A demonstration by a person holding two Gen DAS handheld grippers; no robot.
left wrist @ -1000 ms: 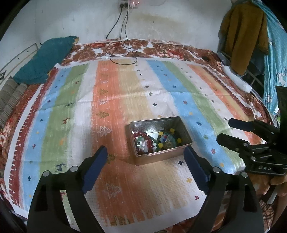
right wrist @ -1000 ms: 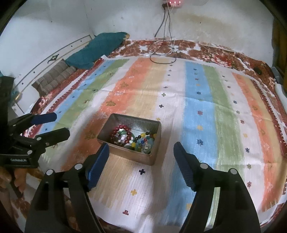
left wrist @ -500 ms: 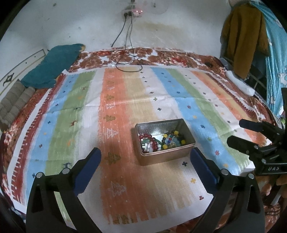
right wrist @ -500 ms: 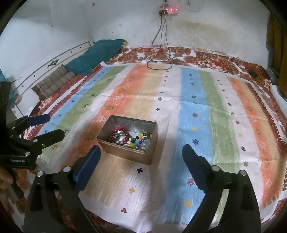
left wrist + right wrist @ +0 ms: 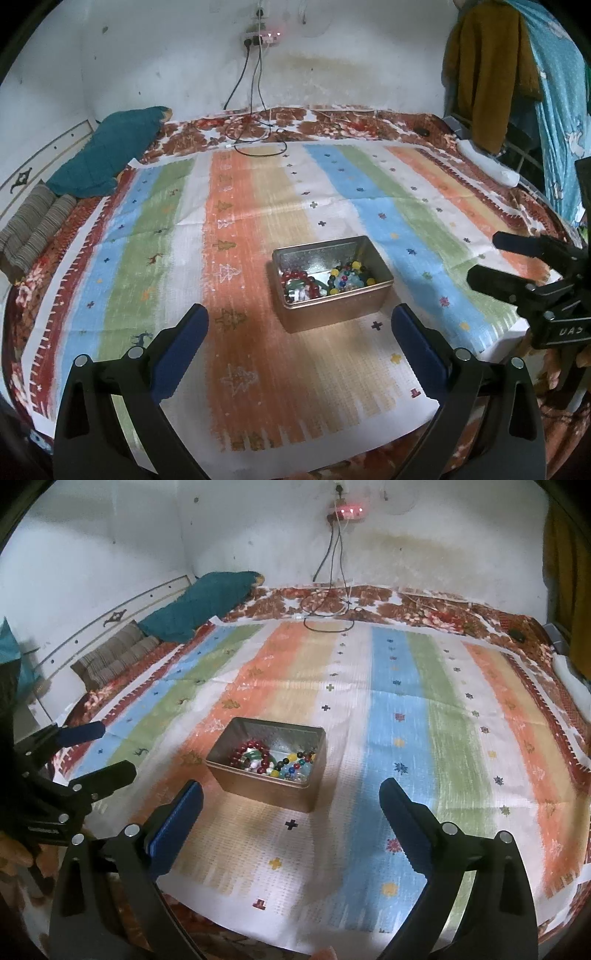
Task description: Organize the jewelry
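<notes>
A small open metal tin [image 5: 364,297] stands on the striped cloth [image 5: 240,206]; it also shows in the right wrist view [image 5: 258,786]. Inside lie a red bead bracelet [image 5: 295,278] and a multicoloured bead bracelet [image 5: 349,275], also seen in the right wrist view: red bracelet [image 5: 251,747], coloured beads [image 5: 291,766]. My left gripper [image 5: 300,323] is open and empty, just short of the tin. My right gripper [image 5: 291,799] is open and empty, near the tin's front; it also shows at the right of the left wrist view [image 5: 484,260].
A teal pillow [image 5: 107,155] and a folded striped cushion [image 5: 33,229] lie at the far left. Black cables [image 5: 255,136] run from a wall socket onto the bed. Clothes [image 5: 487,66] hang at the far right.
Both grippers have drawn back and risen from the tin, so it looks farther and more of the wall shows. Both stay open and empty.
</notes>
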